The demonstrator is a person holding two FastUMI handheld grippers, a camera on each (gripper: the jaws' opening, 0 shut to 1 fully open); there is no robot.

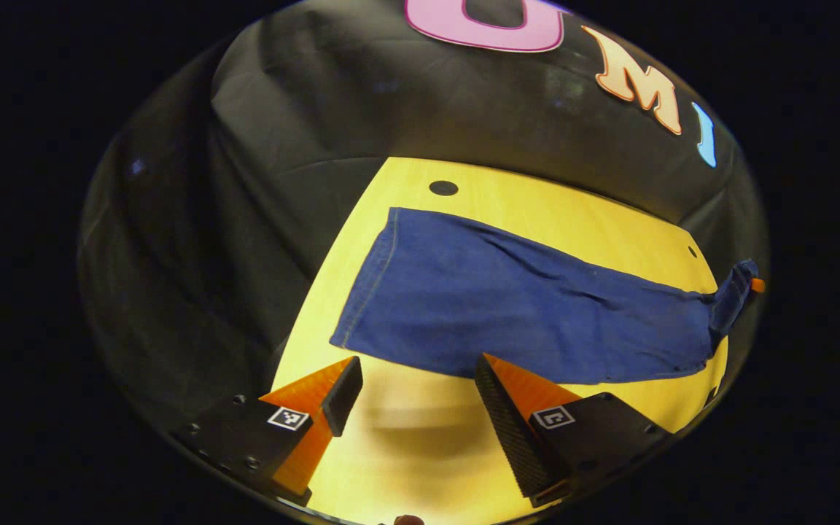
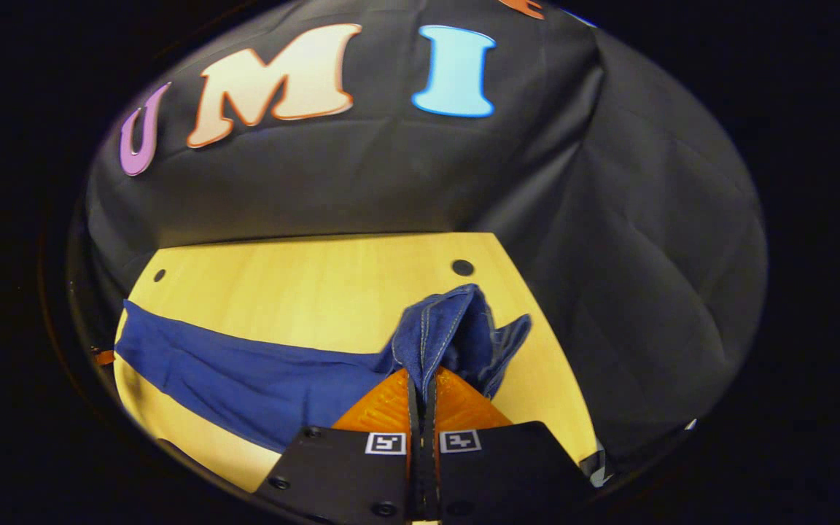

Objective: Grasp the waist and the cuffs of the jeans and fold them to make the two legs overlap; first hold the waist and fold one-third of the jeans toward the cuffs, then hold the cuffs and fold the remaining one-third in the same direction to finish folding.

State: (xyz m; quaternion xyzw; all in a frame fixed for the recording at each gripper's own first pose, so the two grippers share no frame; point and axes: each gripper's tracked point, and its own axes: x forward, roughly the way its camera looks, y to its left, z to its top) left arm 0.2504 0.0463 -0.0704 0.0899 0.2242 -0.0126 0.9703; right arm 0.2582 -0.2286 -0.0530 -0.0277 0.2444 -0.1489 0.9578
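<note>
Dark blue jeans (image 1: 507,306) lie stretched out flat across the yellow table (image 1: 558,208), legs overlapped, with a wide stitched end at the left. My left gripper (image 1: 416,361) hovers open just in front of the jeans' near edge, nothing between its fingers. The jeans' narrow far right end is lifted off the table, held by the right gripper (image 1: 755,286). In the right gripper view, my right gripper (image 2: 422,375) is shut on that bunched, stitched end of the jeans (image 2: 456,328), which stands up above the fingers. The rest of the jeans trails left over the table (image 2: 303,277).
Black cloth walls close in the table at the back and sides. Small round holes sit in the tabletop near its far corners (image 1: 443,187) (image 2: 462,267). Bare wood lies between the jeans and the back wall.
</note>
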